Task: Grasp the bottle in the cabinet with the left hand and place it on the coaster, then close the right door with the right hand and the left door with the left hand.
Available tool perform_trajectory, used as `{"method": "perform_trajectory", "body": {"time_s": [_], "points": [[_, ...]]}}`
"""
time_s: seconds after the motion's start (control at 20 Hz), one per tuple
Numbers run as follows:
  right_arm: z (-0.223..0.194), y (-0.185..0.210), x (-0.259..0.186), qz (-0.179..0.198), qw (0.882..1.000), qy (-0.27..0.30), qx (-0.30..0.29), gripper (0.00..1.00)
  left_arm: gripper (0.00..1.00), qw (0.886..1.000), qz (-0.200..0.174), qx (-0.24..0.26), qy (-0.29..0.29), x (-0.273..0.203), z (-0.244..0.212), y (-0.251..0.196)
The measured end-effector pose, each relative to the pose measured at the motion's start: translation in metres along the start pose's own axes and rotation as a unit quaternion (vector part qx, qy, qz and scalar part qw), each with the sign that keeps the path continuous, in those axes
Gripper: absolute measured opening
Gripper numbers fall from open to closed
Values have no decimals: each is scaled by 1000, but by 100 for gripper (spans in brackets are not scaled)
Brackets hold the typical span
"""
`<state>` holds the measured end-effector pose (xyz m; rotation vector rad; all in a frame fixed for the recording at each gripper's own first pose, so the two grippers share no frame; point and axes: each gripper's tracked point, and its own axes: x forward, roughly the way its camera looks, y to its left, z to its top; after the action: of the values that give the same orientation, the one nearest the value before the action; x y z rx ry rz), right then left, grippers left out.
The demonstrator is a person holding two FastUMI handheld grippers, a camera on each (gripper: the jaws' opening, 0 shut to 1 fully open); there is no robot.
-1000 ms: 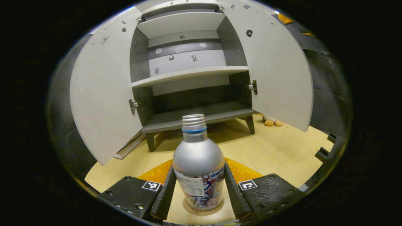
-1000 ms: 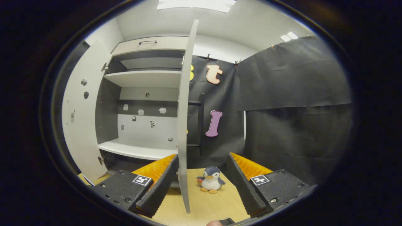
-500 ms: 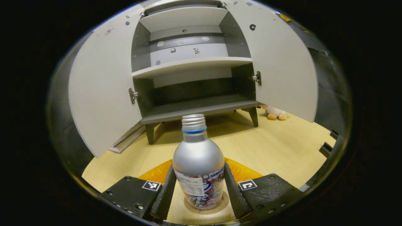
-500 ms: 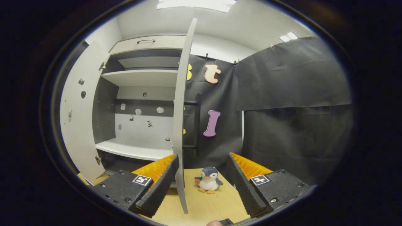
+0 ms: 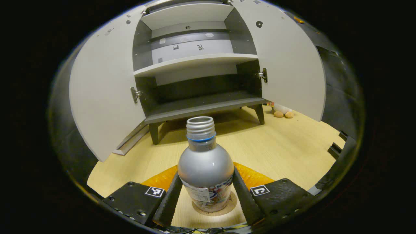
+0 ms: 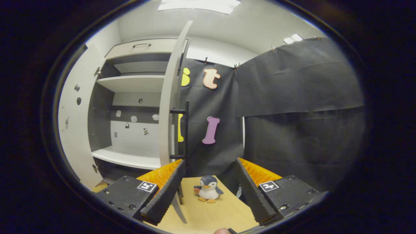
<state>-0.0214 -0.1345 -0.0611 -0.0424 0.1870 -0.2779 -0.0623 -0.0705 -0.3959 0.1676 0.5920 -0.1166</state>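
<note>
Glossy metal bottle (image 5: 205,169) on a cork-like coaster (image 5: 227,208); matt grey cabinet (image 5: 195,65), pale wood-grain table (image 5: 286,146).

Bottle (image 5: 205,172) label print too small, curved; no readable text.

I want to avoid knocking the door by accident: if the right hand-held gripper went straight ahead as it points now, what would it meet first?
Probably the penguin toy on the table, then the black cloth; the right door sits left, though depth is unclear.
</note>
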Motion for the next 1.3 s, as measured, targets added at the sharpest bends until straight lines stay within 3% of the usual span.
{"method": "perform_trajectory", "body": {"time_s": [0.1, 0.3, 0.8, 0.95, 1.3], "points": [[4, -8, 3, -7, 1000, -7, -2, 100, 82, 1000, 2, 1, 6, -5, -1, 3], [7, -14, 11, -3, 1000, -14, -1, 100, 95, 1000, 11, 3, 11, -15, 7, 11], [20, -7, 26, 29, 999, -38, 8, 100, 96, 999, 11, -9, -33, -44, 66, 16], [28, -10, 29, 25, 998, -49, 6, 100, 96, 999, -7, -44, -28, -52, 77, 13], [31, -21, 80, 11, 1000, -23, 17, 99, 96, 996, 12, -64, -63, -75, 131, 39]]}}
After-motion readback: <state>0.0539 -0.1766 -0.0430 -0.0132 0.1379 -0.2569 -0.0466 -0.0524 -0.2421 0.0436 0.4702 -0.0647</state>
